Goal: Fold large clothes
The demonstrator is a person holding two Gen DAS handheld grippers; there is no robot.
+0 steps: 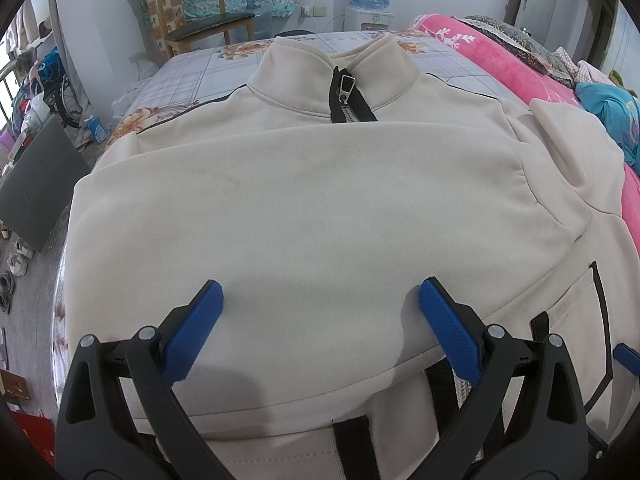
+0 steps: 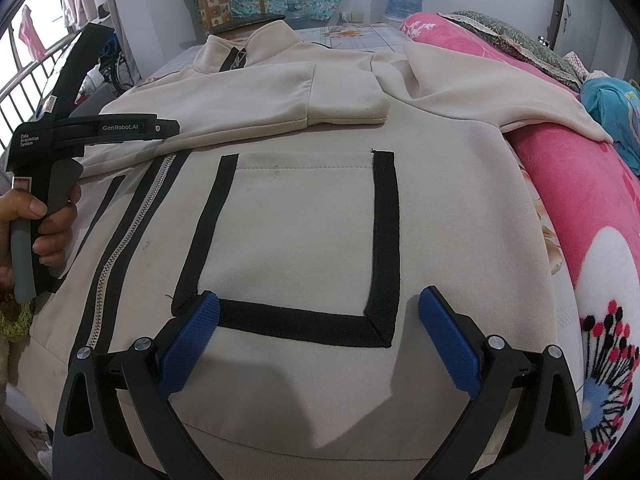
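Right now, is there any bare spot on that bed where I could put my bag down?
Little. The cream jacket covers most of the bed. Bare checked sheet shows left of the collar, and a strip beyond it toward the water dispenser. The right side is crowded by the pink blanket; the near edge holds both grippers.

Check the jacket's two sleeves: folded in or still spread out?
One sleeve is folded across the chest of the jacket; the other sleeve lies spread onto the pink blanket.

Jacket: cream zip-up fleece jacket (image 2: 304, 216), black-trimmed pocket (image 2: 304, 240)
Blanket: pink plush floral blanket (image 2: 580, 208), beside the jacket
Sheet: grey checked flowered bedsheet (image 1: 188, 76), under the jacket
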